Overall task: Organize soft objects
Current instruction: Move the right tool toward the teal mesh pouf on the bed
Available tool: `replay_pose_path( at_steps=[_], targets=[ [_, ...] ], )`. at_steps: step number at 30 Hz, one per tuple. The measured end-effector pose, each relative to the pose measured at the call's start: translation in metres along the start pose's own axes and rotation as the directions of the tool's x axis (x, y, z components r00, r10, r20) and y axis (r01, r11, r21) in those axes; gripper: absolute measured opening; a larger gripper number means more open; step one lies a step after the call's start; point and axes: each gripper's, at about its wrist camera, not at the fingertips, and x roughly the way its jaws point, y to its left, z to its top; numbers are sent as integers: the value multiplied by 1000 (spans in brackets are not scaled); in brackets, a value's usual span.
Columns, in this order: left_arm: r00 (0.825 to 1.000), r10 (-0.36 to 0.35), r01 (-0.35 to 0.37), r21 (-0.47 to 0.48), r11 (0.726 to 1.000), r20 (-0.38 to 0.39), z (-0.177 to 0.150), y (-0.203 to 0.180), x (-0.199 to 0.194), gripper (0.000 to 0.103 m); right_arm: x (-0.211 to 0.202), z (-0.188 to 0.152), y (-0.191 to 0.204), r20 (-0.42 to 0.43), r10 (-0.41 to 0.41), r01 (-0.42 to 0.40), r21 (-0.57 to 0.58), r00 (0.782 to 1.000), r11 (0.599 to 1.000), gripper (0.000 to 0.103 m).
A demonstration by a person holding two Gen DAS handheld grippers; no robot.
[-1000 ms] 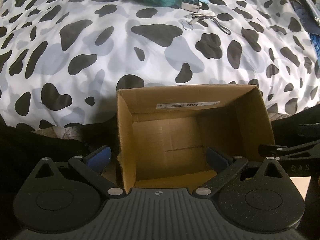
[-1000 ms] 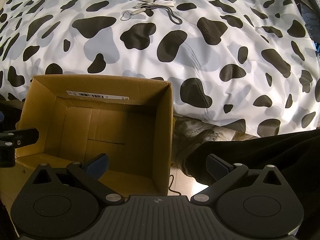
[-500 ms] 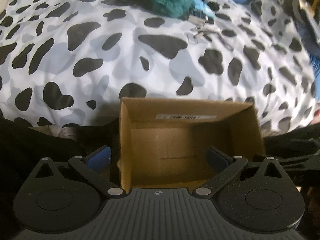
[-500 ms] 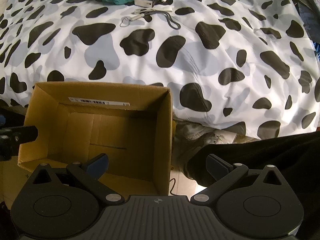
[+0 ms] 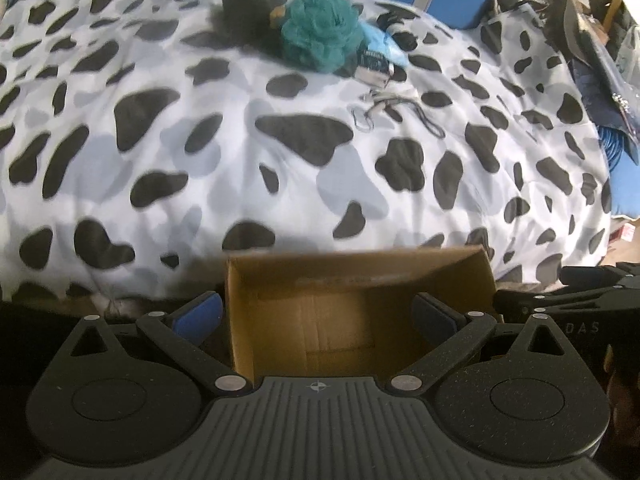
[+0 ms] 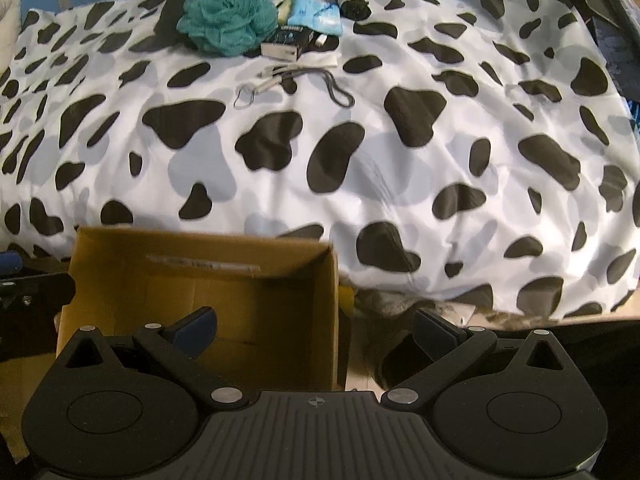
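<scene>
Left hand-held gripper (image 5: 318, 314), fingers spread and holding nothing, poised over the near edge of an open cardboard box (image 5: 280, 304); the box stands at the foot of a bed (image 5: 224, 160) covered by a cow-print duvet. Right hand-held gripper (image 6: 316, 326), likewise spread and holding nothing, straddles the box's right wall (image 6: 330, 312), its left finger over the box interior and its right finger outside. The box interior appears empty, with a barcode label (image 6: 204, 266) on its far wall. Soft objects lie at the far end of the bed, well apart from the box: a teal bath pouf (image 6: 228, 18), a dark fuzzy item (image 5: 244, 18) touching the pouf's left side, and a light-blue packet (image 6: 316, 14) just right of it. Nearby lie a small dark carton (image 6: 286, 42) and a lanyard (image 6: 296, 80).
</scene>
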Motion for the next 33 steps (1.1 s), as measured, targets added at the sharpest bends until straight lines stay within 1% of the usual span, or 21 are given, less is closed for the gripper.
replay_pose_path(
  at_steps=[3,7,9,14,17,20,23,25,27,29,33],
  targets=[
    [1000,-7,6,25,1000,28,11,1,-3,103,3,11,-4,24,4,-3,-7,1000,1000,103],
    [996,32,-36,54,998,81,27,6,-5,103,6,25,-10,54,17,-16,-19,998,1000,103],
    [994,37,-44,59,997,102,34,9,-5,103,7,32,-14,73,31,-29,-28,997,999,103],
    [989,52,-53,5,999,142,52,21,-1,103,10,46,-22,130,79,-70,-68,988,995,103],
    [984,71,-72,-3,997,166,62,24,3,103,12,55,-23,161,108,-93,-101,981,991,103],
    [976,95,-96,-6,995,196,71,26,6,103,17,64,-23,191,97,-75,-117,977,990,103],
    [972,144,-149,11,989,188,83,25,13,103,25,71,-21,196,53,-26,-137,979,990,103],
    [972,145,-150,9,989,186,89,26,18,103,27,75,-18,226,45,-9,-160,973,987,103],
    [977,141,-143,4,990,162,95,28,26,103,29,77,-16,250,52,-6,-183,967,983,103],
    [980,130,-133,12,991,154,100,30,32,103,34,81,-16,267,66,-12,-199,961,980,103],
    [974,157,-167,53,985,161,105,29,43,103,45,94,-17,265,100,-43,-211,959,976,103]
  ],
)
